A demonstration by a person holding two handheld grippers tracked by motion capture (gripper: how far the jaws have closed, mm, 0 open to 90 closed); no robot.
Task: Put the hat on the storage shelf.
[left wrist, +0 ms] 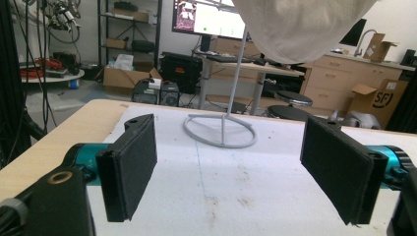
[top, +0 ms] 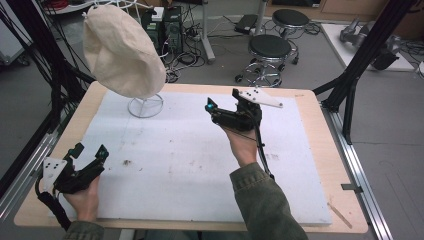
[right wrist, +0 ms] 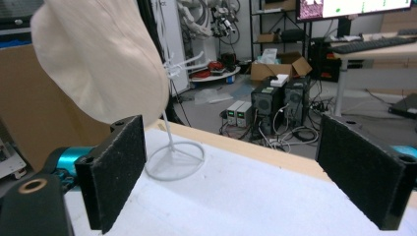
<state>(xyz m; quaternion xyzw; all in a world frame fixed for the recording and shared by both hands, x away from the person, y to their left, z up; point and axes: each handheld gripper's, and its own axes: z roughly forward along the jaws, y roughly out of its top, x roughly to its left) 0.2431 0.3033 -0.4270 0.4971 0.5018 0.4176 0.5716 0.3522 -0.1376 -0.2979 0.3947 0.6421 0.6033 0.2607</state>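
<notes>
A cream fabric hat (top: 122, 52) hangs on a white wire stand (top: 145, 106) at the back left of the white board (top: 200, 165). My left gripper (top: 90, 150) rests low near the front left corner, open and holding nothing. Its own view looks past its jaws (left wrist: 236, 162) at the stand's ring base (left wrist: 220, 132) and the hat (left wrist: 300, 27) above. My right gripper (top: 222, 100) is held up over the board's back middle, right of the stand, open and empty. Between its jaws (right wrist: 241, 177) I see the hat (right wrist: 103, 59) and the stand (right wrist: 175, 160) to the left.
The white board lies on a wooden table (top: 312, 120). Black frame posts (top: 352, 80) stand at the right back corner and along the left side. Two stools (top: 270, 50) and floor electronics sit behind the table. The board has a few dark smudges.
</notes>
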